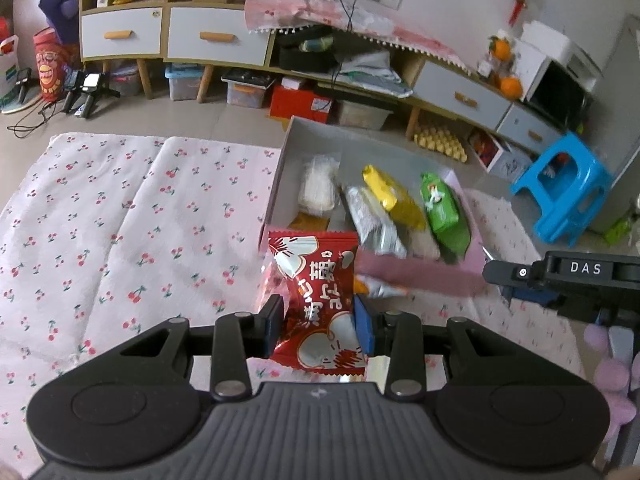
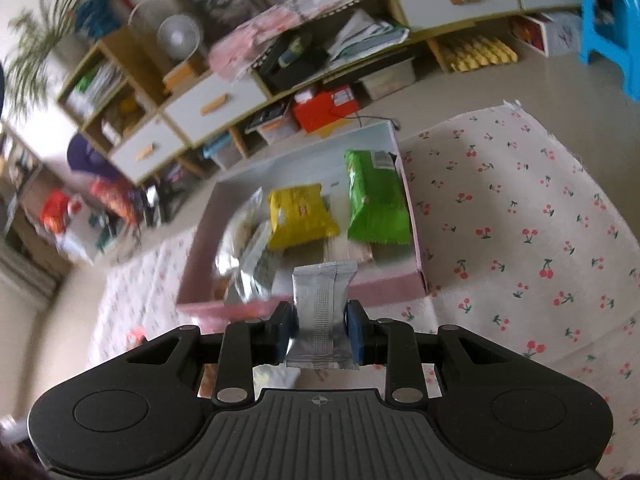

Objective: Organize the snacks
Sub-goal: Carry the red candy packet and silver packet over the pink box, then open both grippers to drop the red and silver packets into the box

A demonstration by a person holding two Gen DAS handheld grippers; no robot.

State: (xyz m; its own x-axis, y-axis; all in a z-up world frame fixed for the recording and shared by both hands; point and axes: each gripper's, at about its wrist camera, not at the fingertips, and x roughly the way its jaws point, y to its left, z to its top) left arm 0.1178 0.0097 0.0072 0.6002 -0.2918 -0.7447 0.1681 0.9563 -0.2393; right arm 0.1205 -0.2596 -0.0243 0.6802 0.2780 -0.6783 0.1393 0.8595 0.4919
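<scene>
My left gripper [image 1: 318,326] is shut on a red snack packet [image 1: 316,276] with white print, held just short of the near rim of a pink box [image 1: 420,272]. Inside the box lie a yellow packet [image 1: 394,198], a green packet [image 1: 442,208], a silver packet [image 1: 372,220] and a white one [image 1: 318,190]. In the right wrist view, my right gripper [image 2: 322,330] is shut on a silver packet [image 2: 320,312], silver back side up, over the near wall of the pink box [image 2: 384,286]. The yellow packet [image 2: 298,214] and green packet [image 2: 376,200] lie beyond it. The right gripper [image 1: 560,276] shows at the right edge of the left wrist view.
The box sits on a white cloth with cherry print [image 1: 120,220] spread on the floor. Low cabinets with drawers [image 1: 216,36] and storage bins line the far wall. A blue plastic stool [image 1: 564,188] stands to the right of the box.
</scene>
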